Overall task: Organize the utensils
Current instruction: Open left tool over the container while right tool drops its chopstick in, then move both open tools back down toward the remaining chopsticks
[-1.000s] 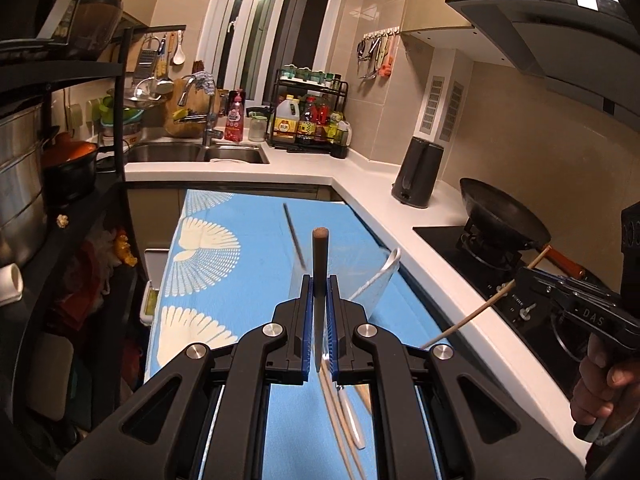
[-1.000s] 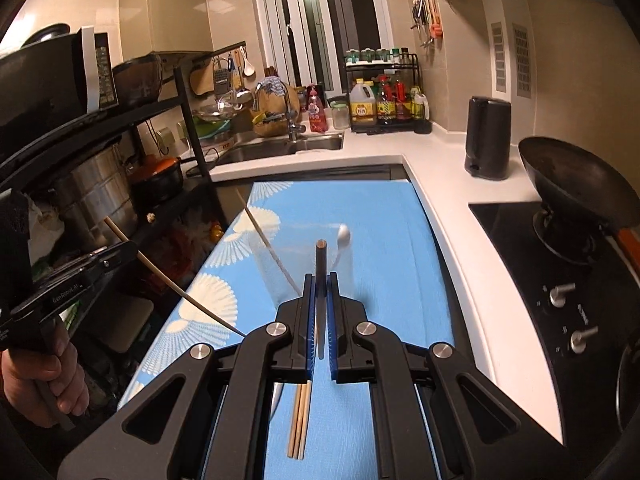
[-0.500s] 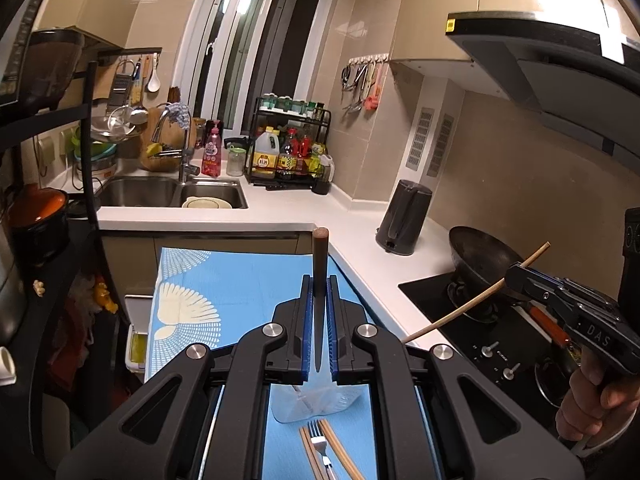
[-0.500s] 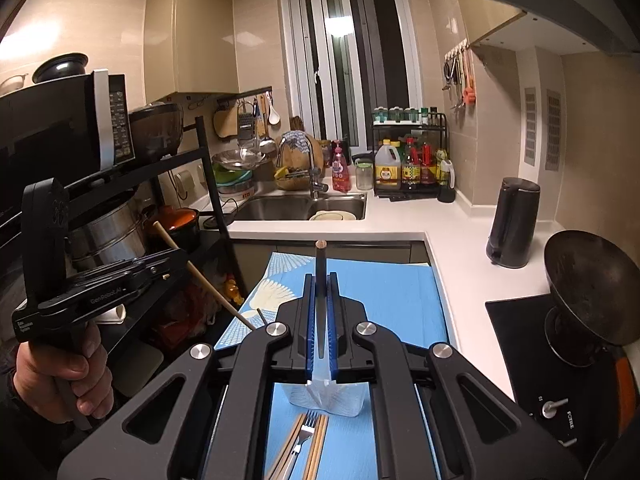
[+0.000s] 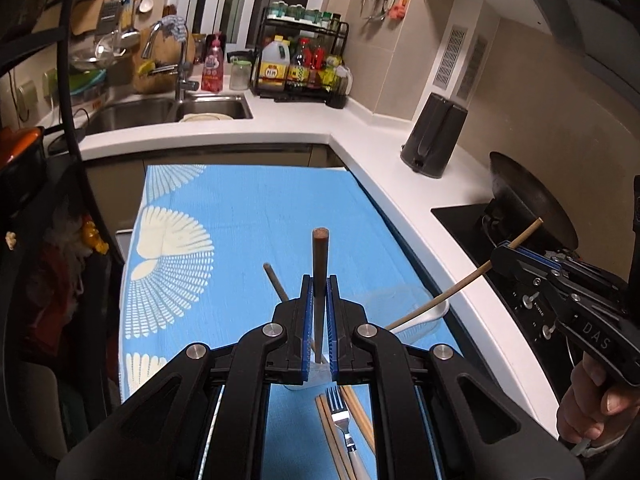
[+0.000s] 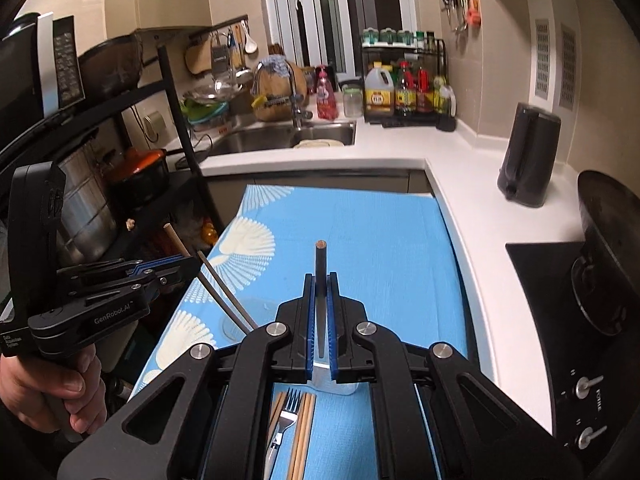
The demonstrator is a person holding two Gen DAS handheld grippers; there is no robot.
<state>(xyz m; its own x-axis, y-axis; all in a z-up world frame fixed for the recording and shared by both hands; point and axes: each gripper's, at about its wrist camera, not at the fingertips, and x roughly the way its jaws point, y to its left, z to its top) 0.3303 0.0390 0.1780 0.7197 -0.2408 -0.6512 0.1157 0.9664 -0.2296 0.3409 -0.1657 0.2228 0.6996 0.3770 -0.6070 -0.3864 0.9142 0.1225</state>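
Observation:
My left gripper [image 5: 319,292] is shut on a brown wooden chopstick [image 5: 320,264] that stands up between its pads. My right gripper [image 6: 319,292] is shut on a dark chopstick [image 6: 321,268]; it also shows in the left wrist view [image 5: 505,257], its light chopstick [image 5: 448,296] slanting down into a clear plastic cup [image 5: 404,312]. The cup holds a white spoon [image 5: 424,316] and a dark chopstick [image 5: 276,286]. A fork [image 5: 340,412] and several wooden chopsticks [image 5: 330,436] lie on the blue cloth [image 5: 248,216] below the grippers.
A white counter [image 5: 400,184] runs along the right with a black kettle [image 5: 434,140], a wok [image 5: 528,200] on the hob, and stove knobs [image 6: 588,388]. A sink [image 5: 160,110] and bottle rack [image 5: 304,68] stand at the back. A black shelf rack [image 6: 132,184] with pots stands left.
Both grippers have dropped and tilted down towards the cloth again after being raised; the chopsticks stay clamped. The right chopstick tip now reaches into the cup.

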